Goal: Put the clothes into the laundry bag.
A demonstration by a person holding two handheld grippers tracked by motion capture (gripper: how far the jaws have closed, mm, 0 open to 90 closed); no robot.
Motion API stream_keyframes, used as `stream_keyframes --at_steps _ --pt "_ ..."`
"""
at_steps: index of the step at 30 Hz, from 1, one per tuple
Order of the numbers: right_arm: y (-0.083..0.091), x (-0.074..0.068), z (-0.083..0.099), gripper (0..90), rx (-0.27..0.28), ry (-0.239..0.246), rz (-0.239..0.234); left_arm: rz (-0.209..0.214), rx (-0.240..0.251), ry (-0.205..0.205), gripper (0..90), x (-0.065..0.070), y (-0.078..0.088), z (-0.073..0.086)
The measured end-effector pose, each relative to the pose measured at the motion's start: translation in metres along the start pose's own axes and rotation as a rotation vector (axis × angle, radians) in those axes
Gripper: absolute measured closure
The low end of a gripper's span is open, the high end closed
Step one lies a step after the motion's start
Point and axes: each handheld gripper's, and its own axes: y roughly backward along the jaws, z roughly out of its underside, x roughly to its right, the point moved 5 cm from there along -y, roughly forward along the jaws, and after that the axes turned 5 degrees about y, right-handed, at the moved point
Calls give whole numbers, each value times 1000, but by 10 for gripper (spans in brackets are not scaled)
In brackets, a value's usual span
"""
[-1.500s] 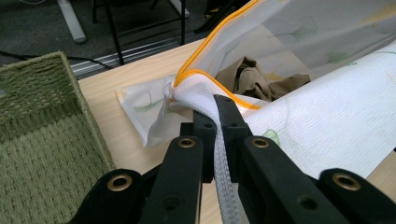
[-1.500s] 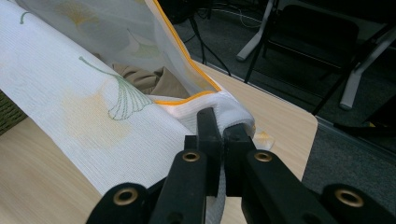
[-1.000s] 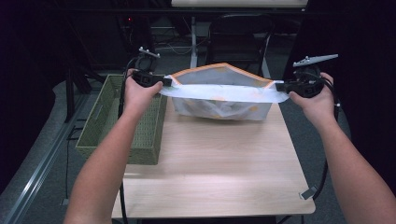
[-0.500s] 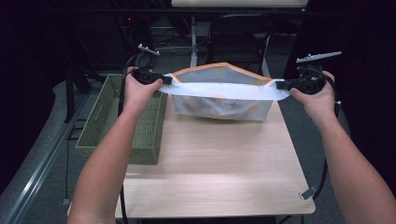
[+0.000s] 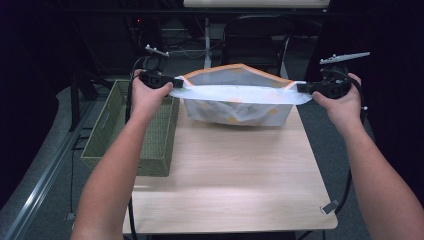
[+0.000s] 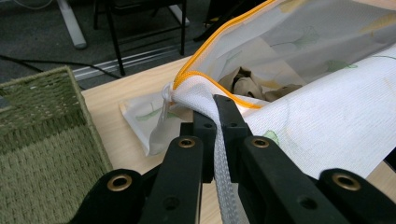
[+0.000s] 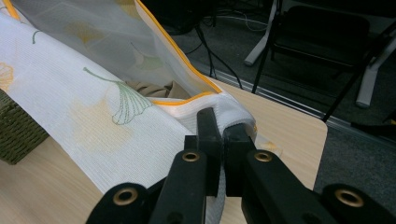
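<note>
A white mesh laundry bag with orange zip trim and faint leaf print (image 5: 235, 102) stands open at the far edge of the pale wooden surface (image 5: 235, 180), crumpled brown cloth (image 6: 245, 84) inside. The left tool (image 5: 172, 82) and right tool (image 5: 300, 87) each pinch a top corner, stretching its near rim taut. A green woven basket (image 5: 130, 125) sits beside.

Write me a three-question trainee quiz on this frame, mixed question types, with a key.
1. True or false: the left tool and the right tool each pinch an opposite end of the mesh bag.
2. What colour is the trim along the bag's open mouth? A) blue B) orange C) black
3. Fill in: the green woven ____ sits at the left edge of the wooden table.

Key: 1 true; 2 B; 3 basket. In both gripper views, the jaws are closed on bunched white fabric at a corner of the bag, and something brownish lies inside.
</note>
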Motion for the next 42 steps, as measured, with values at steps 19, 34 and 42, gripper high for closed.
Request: stream_keyframes --at_steps 19,34,42 --pt "18 -7 5 888 16 34 -5 31 6 -23 885 12 16 9" --pt "24 -20 31 887 -8 44 -46 58 -34 -41 885 18 20 42" --pt "28 -29 48 886 -15 49 -58 66 -42 -61 885 24 24 65"
